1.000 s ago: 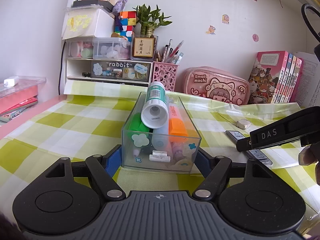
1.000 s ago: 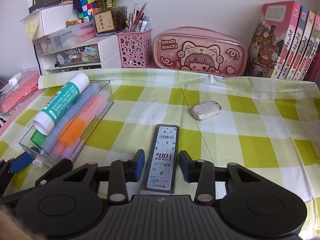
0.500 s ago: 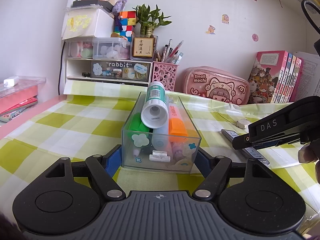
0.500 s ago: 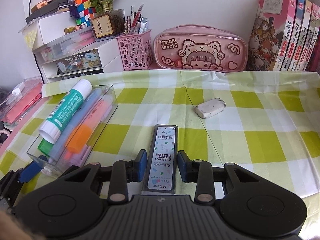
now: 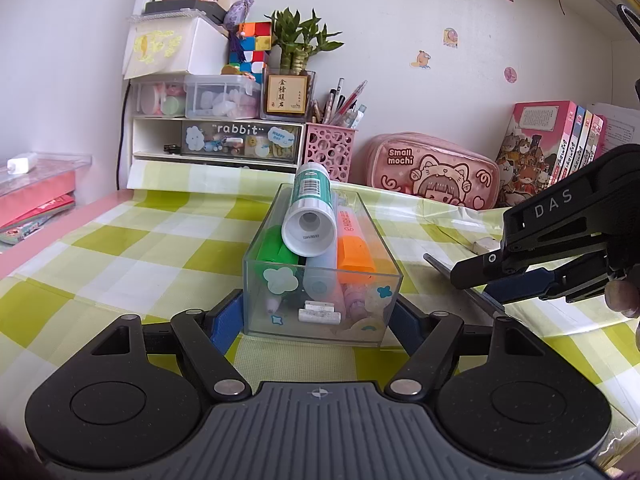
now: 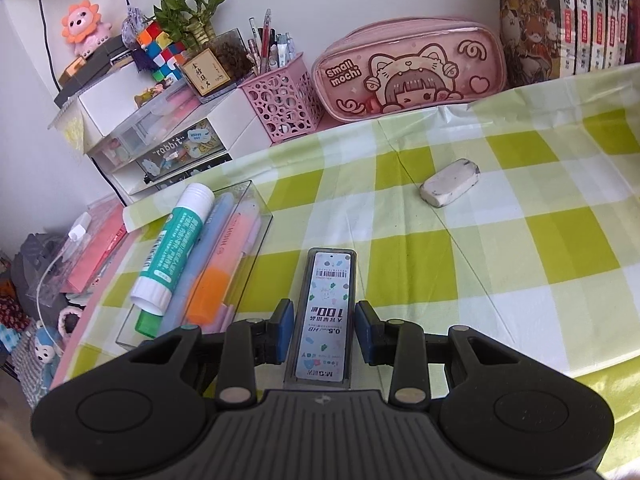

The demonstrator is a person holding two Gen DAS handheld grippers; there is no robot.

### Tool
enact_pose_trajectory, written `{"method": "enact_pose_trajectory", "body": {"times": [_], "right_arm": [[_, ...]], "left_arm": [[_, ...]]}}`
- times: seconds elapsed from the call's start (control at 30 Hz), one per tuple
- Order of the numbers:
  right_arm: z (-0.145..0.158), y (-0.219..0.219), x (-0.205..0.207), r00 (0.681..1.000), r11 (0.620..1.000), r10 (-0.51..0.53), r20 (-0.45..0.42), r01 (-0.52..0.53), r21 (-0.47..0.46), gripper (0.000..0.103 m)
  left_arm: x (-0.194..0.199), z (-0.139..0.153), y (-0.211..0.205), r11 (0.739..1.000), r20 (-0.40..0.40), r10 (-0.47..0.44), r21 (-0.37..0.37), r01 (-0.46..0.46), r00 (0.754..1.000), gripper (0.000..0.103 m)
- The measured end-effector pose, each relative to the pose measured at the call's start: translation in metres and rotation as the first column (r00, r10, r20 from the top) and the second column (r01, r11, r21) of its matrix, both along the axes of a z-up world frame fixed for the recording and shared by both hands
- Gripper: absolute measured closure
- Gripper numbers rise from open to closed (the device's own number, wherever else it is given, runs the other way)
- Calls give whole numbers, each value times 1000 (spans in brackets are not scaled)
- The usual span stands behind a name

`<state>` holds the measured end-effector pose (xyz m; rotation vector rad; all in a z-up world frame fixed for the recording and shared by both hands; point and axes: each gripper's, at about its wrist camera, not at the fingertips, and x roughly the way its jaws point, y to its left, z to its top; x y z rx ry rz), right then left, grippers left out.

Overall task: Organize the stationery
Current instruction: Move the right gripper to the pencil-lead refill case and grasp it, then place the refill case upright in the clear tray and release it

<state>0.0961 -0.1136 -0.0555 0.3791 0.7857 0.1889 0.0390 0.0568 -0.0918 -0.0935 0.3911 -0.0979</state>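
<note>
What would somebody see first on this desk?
The clear plastic box stuffed with a big teal-and-white glue stick and bright highlighters, gripped by the left gripper. Right of it, the right gripper holds a flat grey pencil-lead case above the green-checked tablecloth.

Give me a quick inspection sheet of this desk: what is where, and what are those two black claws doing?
Surface: checked tablecloth, creased.
Job's things: clear box holding glue stick and highlighters; lead case; eraser lying loose.
Clutter: pencil pouch, pen basket.
Grippers: left gripper clamps the box; right gripper straddles the lead case, contact unclear.
Cables: black cord by the wall.
Surroundings: books, drawer unit.
</note>
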Motion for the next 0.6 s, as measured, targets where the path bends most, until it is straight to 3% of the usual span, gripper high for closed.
{"method": "enact_pose_trajectory", "body": {"times": [0.4, 0.6], "right_arm": [[11, -8, 8, 1000, 962, 5, -16, -1, 272, 70], [20, 0, 19, 1000, 934, -1, -7, 4, 357, 70]], "left_arm": [[0, 0, 0, 1000, 0, 0, 1, 0, 1000, 29], [0, 0, 1, 1000, 0, 0, 2, 0, 1000, 29]]}}
